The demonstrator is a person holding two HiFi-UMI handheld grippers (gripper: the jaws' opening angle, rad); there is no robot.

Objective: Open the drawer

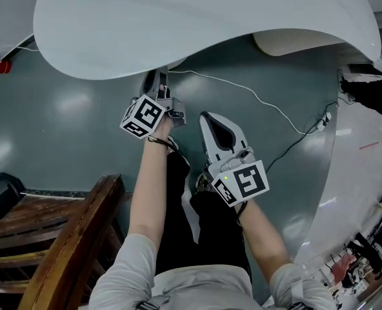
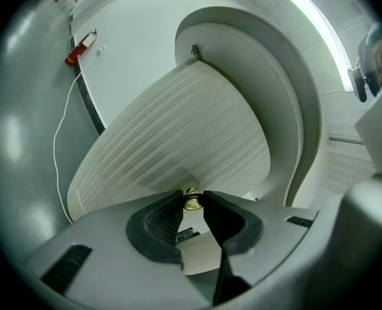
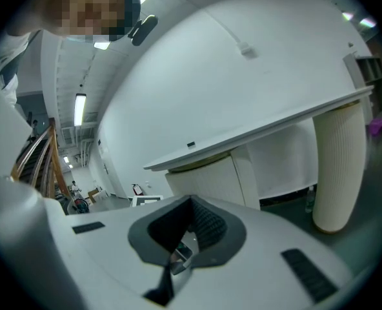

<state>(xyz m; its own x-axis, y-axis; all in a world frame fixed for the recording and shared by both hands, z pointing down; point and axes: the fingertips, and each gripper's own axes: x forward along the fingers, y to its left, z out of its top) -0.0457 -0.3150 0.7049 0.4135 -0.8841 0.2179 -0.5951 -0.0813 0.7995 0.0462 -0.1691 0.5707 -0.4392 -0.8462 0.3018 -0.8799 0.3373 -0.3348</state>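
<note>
Left gripper (image 1: 157, 82) clamped on the drawer knob (image 2: 191, 201) under the desk.

At far left a wooden chair (image 1: 75, 237) stands beside my left arm, apart from it. My left gripper reaches under the edge of the white desk top (image 1: 178, 18), which hides its tips and the drawer from the head view. Its own view shows both pads pinching the small brass knob, which sits on the ribbed, curved drawer front (image 2: 178, 128). My right gripper (image 1: 211, 120) hangs just right of the left one, short of the desk edge, its jaws together on nothing. Further right a white cable (image 1: 255, 97) trails across the floor.
</note>
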